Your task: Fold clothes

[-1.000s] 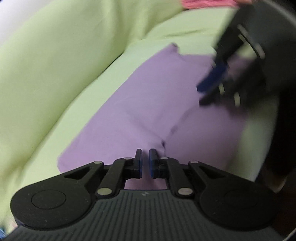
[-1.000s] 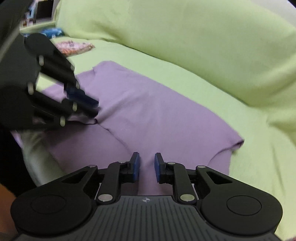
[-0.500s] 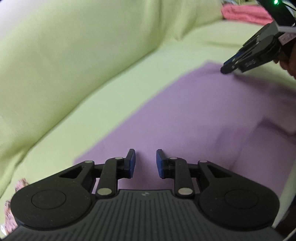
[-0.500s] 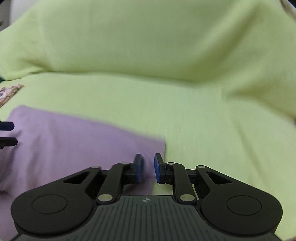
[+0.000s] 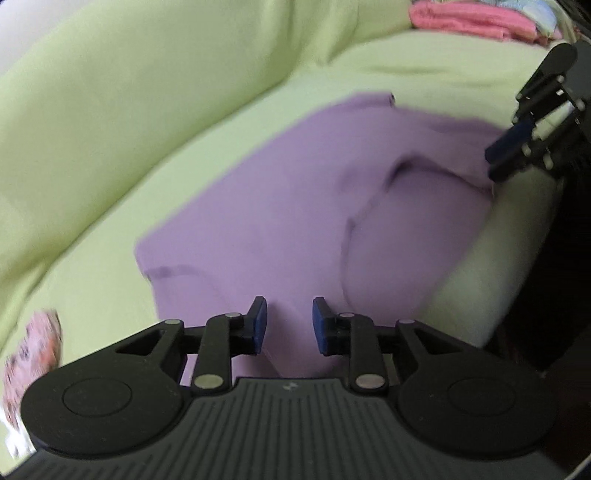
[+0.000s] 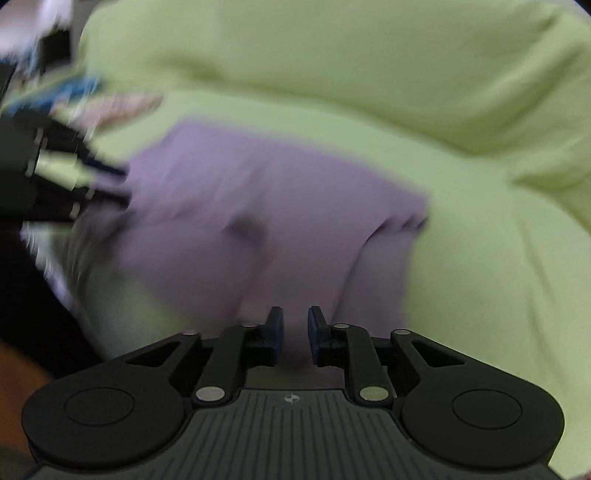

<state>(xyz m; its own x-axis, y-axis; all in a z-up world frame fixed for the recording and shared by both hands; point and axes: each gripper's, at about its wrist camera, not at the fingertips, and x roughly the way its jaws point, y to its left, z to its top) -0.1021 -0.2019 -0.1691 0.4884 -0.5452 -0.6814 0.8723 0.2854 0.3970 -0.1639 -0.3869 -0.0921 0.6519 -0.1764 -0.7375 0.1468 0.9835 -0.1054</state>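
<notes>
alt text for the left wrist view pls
A purple garment lies partly folded on a light green couch cover. The left tool hovers above its near edge, jaws opening and empty; the right tool is at its far right edge.

Motion blur smears the patterned cloth [image 5: 35, 354] and purple garment's [image 6: 266, 206] edges.

Both wrist views look down, close; sharing purple garment [image 5: 280, 221].

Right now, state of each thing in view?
purple garment: lying on the sofa, partly folded, wrinkled
left hand-held gripper: jaws opening, nothing pinched, garment beneath
right hand-held gripper: jaws closing, gap visible, nothing pinched
pink clothes: folded, stacked at the far end
green sofa cover: draped, creased
</notes>
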